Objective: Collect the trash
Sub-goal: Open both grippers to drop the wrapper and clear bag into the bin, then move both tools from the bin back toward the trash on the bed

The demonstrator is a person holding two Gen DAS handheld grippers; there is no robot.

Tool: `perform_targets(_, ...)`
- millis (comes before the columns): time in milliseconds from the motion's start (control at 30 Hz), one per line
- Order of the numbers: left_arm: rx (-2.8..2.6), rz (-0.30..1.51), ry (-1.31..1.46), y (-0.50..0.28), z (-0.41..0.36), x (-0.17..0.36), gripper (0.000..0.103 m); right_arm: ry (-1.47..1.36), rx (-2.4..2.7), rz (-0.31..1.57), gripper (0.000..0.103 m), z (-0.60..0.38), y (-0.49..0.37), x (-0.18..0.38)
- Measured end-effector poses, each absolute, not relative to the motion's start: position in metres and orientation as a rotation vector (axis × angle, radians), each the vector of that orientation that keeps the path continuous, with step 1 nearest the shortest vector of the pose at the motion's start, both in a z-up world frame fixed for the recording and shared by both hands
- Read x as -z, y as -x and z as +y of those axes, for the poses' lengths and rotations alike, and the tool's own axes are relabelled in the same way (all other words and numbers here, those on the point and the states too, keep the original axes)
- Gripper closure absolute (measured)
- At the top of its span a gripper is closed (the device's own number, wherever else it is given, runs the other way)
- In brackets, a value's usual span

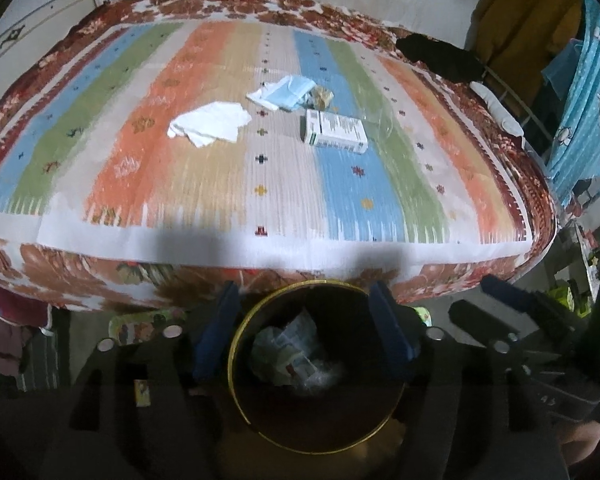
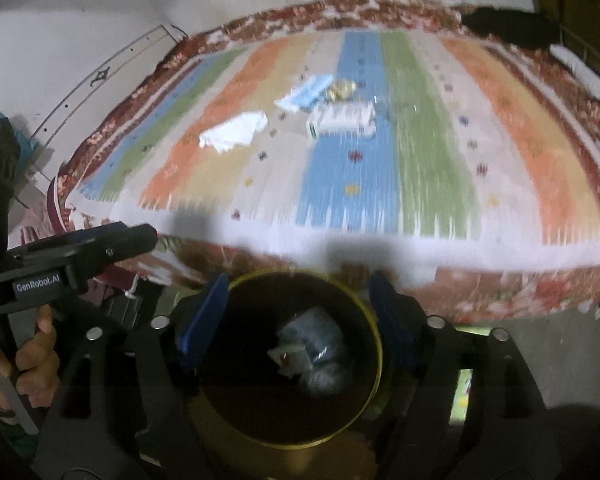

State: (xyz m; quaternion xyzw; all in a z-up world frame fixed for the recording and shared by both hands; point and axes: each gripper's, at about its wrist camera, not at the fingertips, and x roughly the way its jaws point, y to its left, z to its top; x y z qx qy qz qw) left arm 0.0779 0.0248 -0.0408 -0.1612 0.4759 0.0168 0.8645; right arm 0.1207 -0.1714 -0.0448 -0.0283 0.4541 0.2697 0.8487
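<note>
Both grippers hang over the bin with nothing held. On my left gripper (image 1: 306, 320) the blue fingers (image 1: 390, 330) stand wide apart, one at each side of the bin's rim, and the gap between them is bare. My right gripper (image 2: 298, 312) is spread just as wide, and its fingers (image 2: 204, 316) straddle the same rim from its own side. In the right wrist view the left gripper's black body comes in from the left, with my hand (image 2: 36, 350) wrapped round its handle.

Directly below both sets of fingers sits the trash bin (image 1: 244, 408), round, dark inside, with a thin gold rim. Crumpled paper and wrappers (image 1: 296, 354), pale blue and white, lie at its bottom.

Ahead of the fingers, beyond the bin, is the bed (image 1: 204, 184) under a striped blanket of orange, blue, green and beige with a red floral border. The remaining trash lies near its middle, well apart from both grippers. Ahead and to the left lies a crumpled white tissue (image 1: 210, 122), flat and creased. Beyond it, ahead, lies a pale blue face mask (image 1: 286, 94), folded over itself, and touching its right end is a small yellowish crumpled scrap (image 1: 322, 96). Just nearer than these is a white carton (image 1: 334, 132) with green trim and fine print, lying flat on its side. The right wrist view is blurred, so its print is unreadable there.
</note>
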Motion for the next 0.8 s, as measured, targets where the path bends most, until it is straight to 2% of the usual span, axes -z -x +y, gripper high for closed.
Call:
perform_targets(67, -0.041, 0.97, 0.331, -0.079, 0.028, 0.034, 0.018, 0.077, -0.571, 0.928, 0.025, -0.17, -0.125, 0.037)
perform_targets(200, -0.052, 0.902, 0.304, -0.08, 0.034, 0.019, 0.006, 0.087, -0.574, 0.899, 0.014, -0.167, -0.133, 0.029)
perform_targets(267, -0.065, 0.882, 0.255, -0.083, 0.034, 0.012, 0.006, 0.093, -0.58, 0.889, 0.009, -0.165, -0.138, 0.026)
perform_targets(567, -0.105, 0.872, 0.255, -0.122, 0.062, -0.007, 0.006, 0.083, -0.582, 0.9, 0.009, -0.149, -0.18, 0.017)
perform_targets(800, -0.128, 0.932, 0.306, -0.159, 0.085, -0.002, 0.006, 0.154, -0.574, 0.873, 0.009, -0.129, -0.204, 0.012)
